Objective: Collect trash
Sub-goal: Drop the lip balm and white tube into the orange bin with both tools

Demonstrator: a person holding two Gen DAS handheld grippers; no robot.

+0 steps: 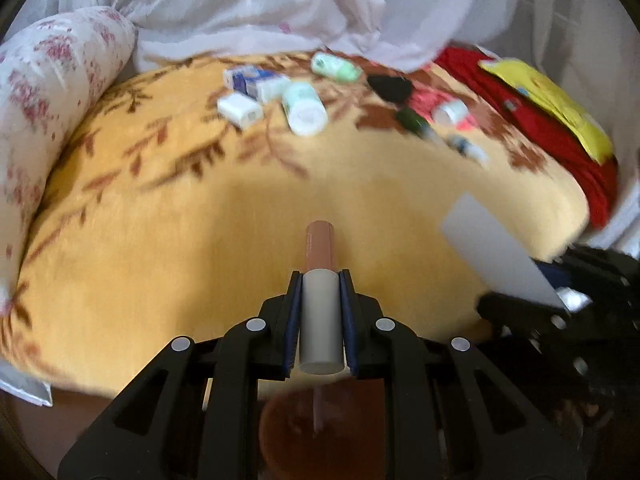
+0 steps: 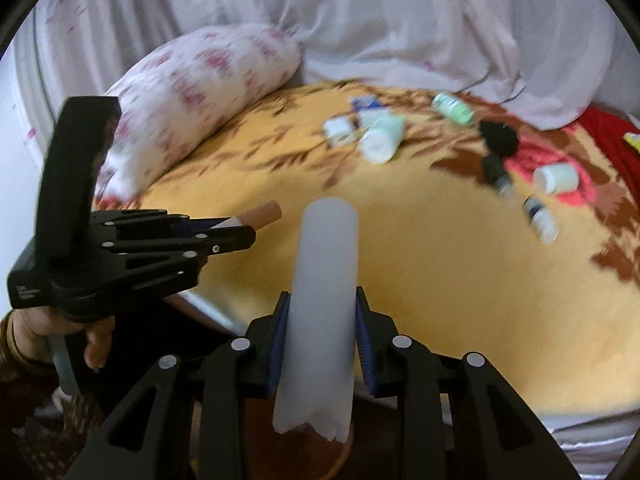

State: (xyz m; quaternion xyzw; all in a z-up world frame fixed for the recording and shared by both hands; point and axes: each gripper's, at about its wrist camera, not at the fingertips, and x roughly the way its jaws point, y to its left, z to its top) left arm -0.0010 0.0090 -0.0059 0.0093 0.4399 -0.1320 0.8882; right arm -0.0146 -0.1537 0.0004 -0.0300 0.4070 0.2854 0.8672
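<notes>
The left claw (image 1: 320,320) is clamped on a slim tube (image 1: 319,280) with a white body and a tan end, its pads pressing both sides; the tube points forward over the bed (image 1: 180,240). The right claw (image 2: 320,340) grips a frosted white roll (image 2: 324,300), torn at its near edge, standing up between the blue pads. In the right wrist view the left claw is seen from the side with the tan tip poking out, a hand (image 2: 24,332) on its handle at the bed's near edge.

Both claws are loaded and hang above the bare front of the yellow leaf-patterned blanket, neither item yet dropped anywhere. A brown round shape blurs beneath each claw; whether it is a bin cannot be told.

Much remains. Near the far edge lie a cluster of small white and blue boxes (image 1: 250,88), a mint-and-white bottle (image 1: 304,108) beside them and a second mint bottle (image 1: 334,67) further back. To their right sit a black lump (image 1: 390,87), a dark green vial (image 1: 414,122), a white jar (image 1: 450,111) on a pink patch and a small tube (image 1: 468,148). A floral pillow (image 1: 44,100) lines the left, red cloth (image 1: 560,140) the right.
</notes>
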